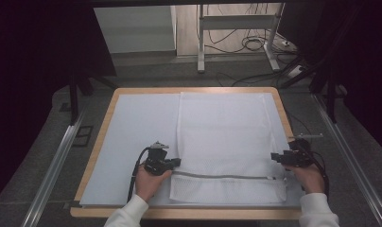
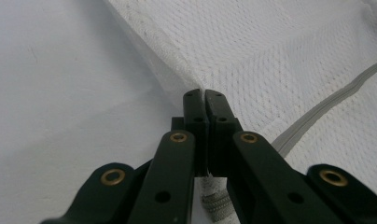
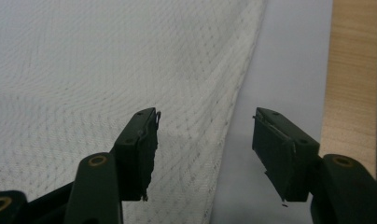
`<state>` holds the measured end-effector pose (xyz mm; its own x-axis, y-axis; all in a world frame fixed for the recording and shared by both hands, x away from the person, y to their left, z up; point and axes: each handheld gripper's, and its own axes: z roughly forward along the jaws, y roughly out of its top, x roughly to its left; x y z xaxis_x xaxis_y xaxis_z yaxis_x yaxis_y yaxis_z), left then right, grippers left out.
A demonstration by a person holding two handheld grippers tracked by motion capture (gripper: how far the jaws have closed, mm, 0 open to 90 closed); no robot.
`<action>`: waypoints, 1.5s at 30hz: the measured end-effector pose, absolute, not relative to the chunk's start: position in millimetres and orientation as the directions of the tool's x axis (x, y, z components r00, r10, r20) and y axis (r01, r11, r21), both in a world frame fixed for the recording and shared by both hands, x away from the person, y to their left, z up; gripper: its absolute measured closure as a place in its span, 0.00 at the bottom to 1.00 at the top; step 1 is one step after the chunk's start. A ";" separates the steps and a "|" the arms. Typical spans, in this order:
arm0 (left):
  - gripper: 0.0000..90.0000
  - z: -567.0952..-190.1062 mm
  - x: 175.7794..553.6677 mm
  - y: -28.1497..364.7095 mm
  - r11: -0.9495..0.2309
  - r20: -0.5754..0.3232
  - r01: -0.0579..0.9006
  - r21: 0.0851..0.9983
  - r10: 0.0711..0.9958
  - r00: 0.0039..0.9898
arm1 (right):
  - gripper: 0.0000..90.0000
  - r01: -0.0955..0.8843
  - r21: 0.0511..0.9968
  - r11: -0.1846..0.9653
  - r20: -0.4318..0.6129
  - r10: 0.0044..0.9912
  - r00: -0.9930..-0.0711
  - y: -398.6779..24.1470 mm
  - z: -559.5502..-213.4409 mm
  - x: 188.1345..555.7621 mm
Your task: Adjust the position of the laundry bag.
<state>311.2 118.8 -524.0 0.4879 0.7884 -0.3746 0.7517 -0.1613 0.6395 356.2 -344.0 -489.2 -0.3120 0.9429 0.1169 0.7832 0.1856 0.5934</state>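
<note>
A white mesh laundry bag (image 1: pixel 224 137) lies flat on the right half of a white mat (image 1: pixel 142 127), with a grey zipper (image 1: pixel 227 177) running across near its front edge. My left gripper (image 1: pixel 177 162) is at the bag's left edge just above the zipper. In the left gripper view the left gripper (image 2: pixel 204 95) is shut, its tips pinching the bag's edge seam (image 2: pixel 177 60), with the zipper (image 2: pixel 326 105) off to the right. My right gripper (image 1: pixel 274 156) is at the bag's right edge. The right gripper (image 3: pixel 205 126) stands open astride that edge (image 3: pixel 233 107), pads off the mesh.
The mat covers a wooden tabletop whose rim (image 1: pixel 101 137) shows around it, also as a wooden strip (image 3: pixel 352 70) past the mat (image 3: pixel 289 60). Metal rails (image 1: pixel 56 161) run along both sides of the table. A stand (image 1: pixel 201 42) and cables (image 1: pixel 255 45) are on the floor behind.
</note>
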 end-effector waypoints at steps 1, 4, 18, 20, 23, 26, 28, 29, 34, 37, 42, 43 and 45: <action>0.99 -524.0 311.2 118.7 -0.162 -0.374 0.752 0.639 0.789 0.488 | 0.46 0.789 0.586 0.183 0.120 0.944 -0.308 -344.3 -490.7 356.7; 0.99 -523.7 311.0 118.7 -0.158 -0.376 0.752 0.640 0.789 0.486 | 0.48 0.799 0.572 0.185 0.123 0.944 -0.306 -344.0 -494.2 357.6; 0.99 -523.9 311.2 118.9 -0.159 -0.379 0.752 0.640 0.786 0.488 | 0.66 0.808 0.541 0.233 0.079 0.942 -0.325 -335.8 -499.1 358.1; 0.99 -523.8 311.1 118.8 -0.158 -0.378 0.752 0.640 0.787 0.488 | 0.71 0.803 0.542 0.248 0.071 0.939 -0.337 -334.6 -499.1 357.7; 0.99 -523.5 310.9 119.0 -0.159 -0.377 0.750 0.642 0.786 0.490 | 0.80 0.795 0.545 0.266 0.062 0.933 -0.354 -333.7 -499.6 357.3; 0.99 -523.4 311.1 119.3 -0.160 -0.378 0.750 0.642 0.785 0.491 | 0.88 0.791 0.545 0.278 0.052 0.930 -0.363 -333.5 -499.8 357.1; 0.99 -523.4 311.2 119.5 -0.159 -0.378 0.750 0.642 0.785 0.491 | 0.92 0.788 0.547 0.281 0.057 0.927 -0.370 -333.7 -500.2 357.3; 0.99 -523.3 311.1 119.5 -0.158 -0.379 0.749 0.643 0.785 0.490 | 0.94 0.788 0.547 0.282 0.065 0.925 -0.376 -334.1 -500.2 357.5; 0.99 -522.1 310.6 119.8 -0.158 -0.375 0.747 0.646 0.786 0.491 | 0.97 0.783 0.554 0.283 0.066 0.923 -0.380 -335.0 -500.0 357.1; 0.99 -522.1 310.7 120.1 -0.156 -0.377 0.746 0.647 0.785 0.491 | 0.97 0.782 0.557 0.280 0.068 0.923 -0.379 -335.1 -499.5 357.0; 0.99 -521.8 311.2 122.0 -0.156 -0.379 0.748 0.646 0.784 0.491 | 0.97 0.780 0.567 0.265 0.084 0.923 -0.375 -337.0 -498.9 356.8; 0.99 -521.7 311.2 122.3 -0.154 -0.379 0.747 0.647 0.785 0.490 | 0.97 0.780 0.567 0.265 0.084 0.923 -0.375 -337.0 -498.9 356.8; 0.99 -521.3 311.2 123.3 -0.152 -0.380 0.747 0.647 0.786 0.488 | 0.97 0.780 0.569 0.259 0.095 0.922 -0.376 -337.2 -498.5 356.6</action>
